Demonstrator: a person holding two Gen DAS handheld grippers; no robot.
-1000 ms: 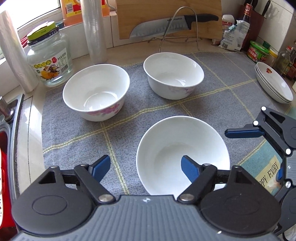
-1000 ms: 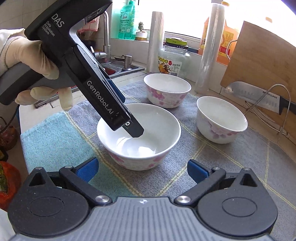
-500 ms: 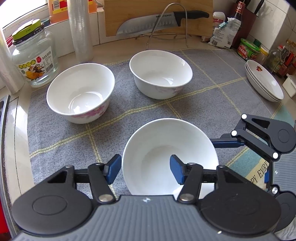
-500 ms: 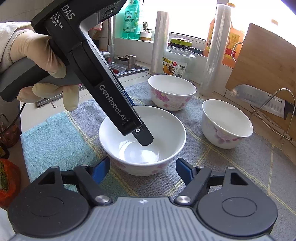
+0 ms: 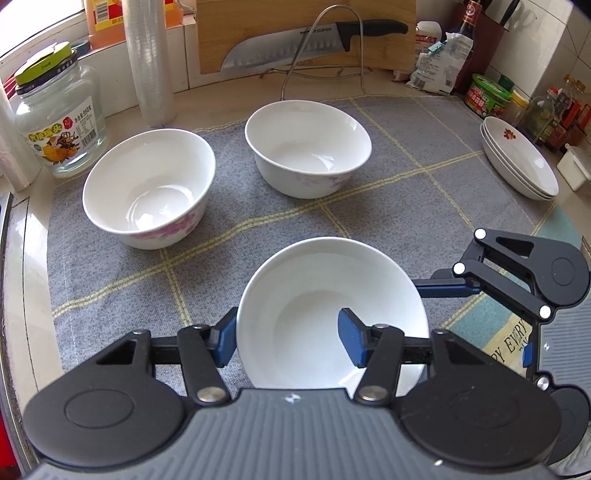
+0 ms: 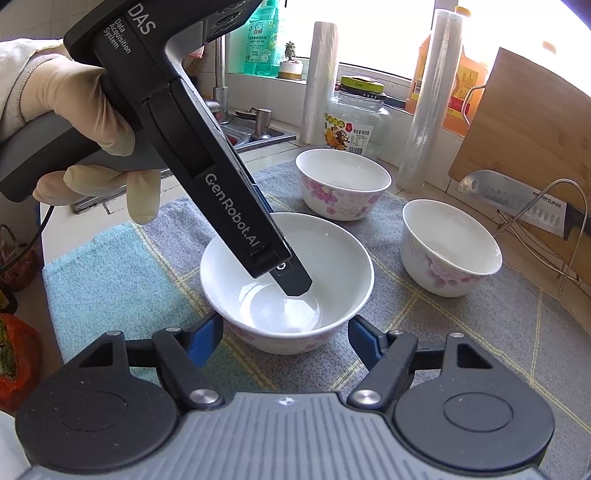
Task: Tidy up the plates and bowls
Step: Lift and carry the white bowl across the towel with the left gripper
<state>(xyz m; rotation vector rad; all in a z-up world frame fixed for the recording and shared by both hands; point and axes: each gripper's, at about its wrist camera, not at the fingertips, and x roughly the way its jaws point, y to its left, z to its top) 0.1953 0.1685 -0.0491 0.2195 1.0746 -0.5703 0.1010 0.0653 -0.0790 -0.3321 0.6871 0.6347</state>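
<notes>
Left gripper [image 5: 288, 341] is right on the near bowl [image 5: 332, 317], jaws straddling its left wall, one blue pad [image 5: 226, 341] outside the rim and the other pad [image 5: 352, 341] inside the cavity, a visible gap between them, so it's parted and not clamped yet. That straddle looks like the set-up for a rim pinch, the sensible way to lift a deep bowl whose body is too wide to span. In the right wrist view that same tool slants down from a gloved hand [image 6: 77, 122], its dark finger dipping into the bowl [image 6: 288, 273]. Right gripper [image 6: 286, 341] waits just on the near side, jaws spread wide with a blue pad off each flank of the bowl, touching nothing I can see, likely poised to steady it. Moving outward: two more flowered bowls sit on the grey mat [image 5: 424, 206], the far-left bowl [image 5: 147, 188] and the far bowl [image 5: 308, 147], well apart from each other, probable stacking targets. Far right, a stack of plates [image 5: 521, 164] rests off the mat's edge, seemingly sorted already. Behind, a knife [image 5: 314, 40] leans on a cutting board [image 5: 380, 11].
</notes>
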